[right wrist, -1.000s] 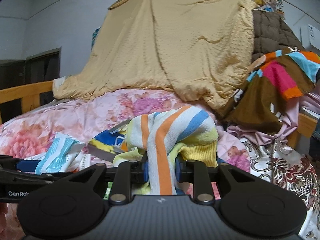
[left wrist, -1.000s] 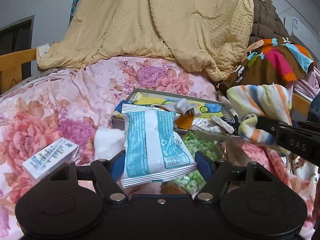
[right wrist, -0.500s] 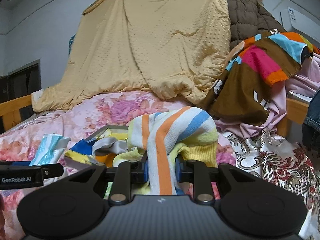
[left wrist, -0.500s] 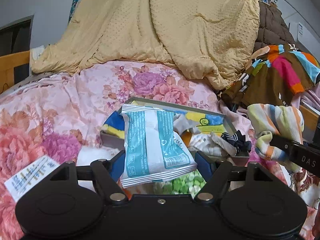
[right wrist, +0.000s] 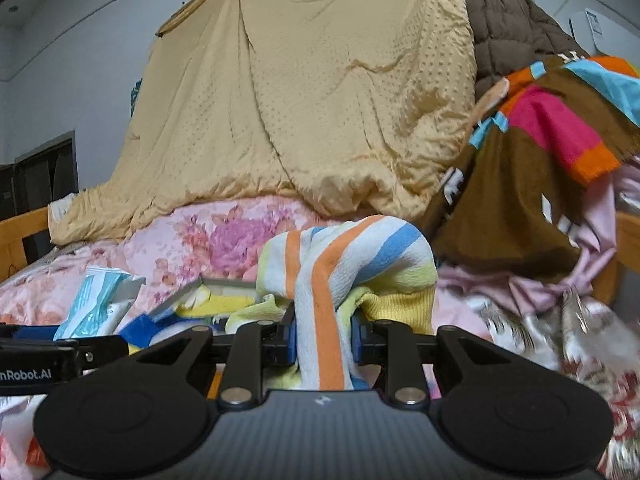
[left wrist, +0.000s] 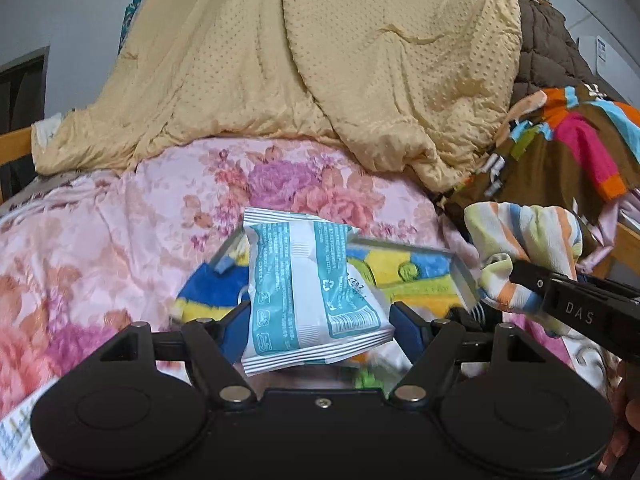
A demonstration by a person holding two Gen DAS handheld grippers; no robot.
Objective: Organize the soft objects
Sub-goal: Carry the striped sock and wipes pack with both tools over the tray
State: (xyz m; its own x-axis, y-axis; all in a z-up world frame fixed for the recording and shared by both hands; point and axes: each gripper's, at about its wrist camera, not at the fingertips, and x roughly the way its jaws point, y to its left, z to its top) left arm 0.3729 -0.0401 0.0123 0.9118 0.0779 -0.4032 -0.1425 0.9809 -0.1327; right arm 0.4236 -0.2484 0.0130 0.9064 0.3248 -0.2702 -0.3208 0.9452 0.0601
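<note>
Left gripper (left wrist: pixel 318 316) jaws clamp teal packet (left wrist: pixel 310 292); right gripper (right wrist: pixel 323 334) jaws pinch striped towel (right wrist: pixel 340 268).

Light is dim, soft and even in both my views, no hard shadows, source not visible. Fisheye bends the room hard, with black vignette corners. Motion blur smears the pink floral bedspread (left wrist: pixel 100 280) low left in my left view and the patterned fabric (right wrist: pixel 580 340) low right in my right view. Centres stay sharp: print on the teal-and-white packet (left wrist: pixel 308 292) is crisp.
</note>
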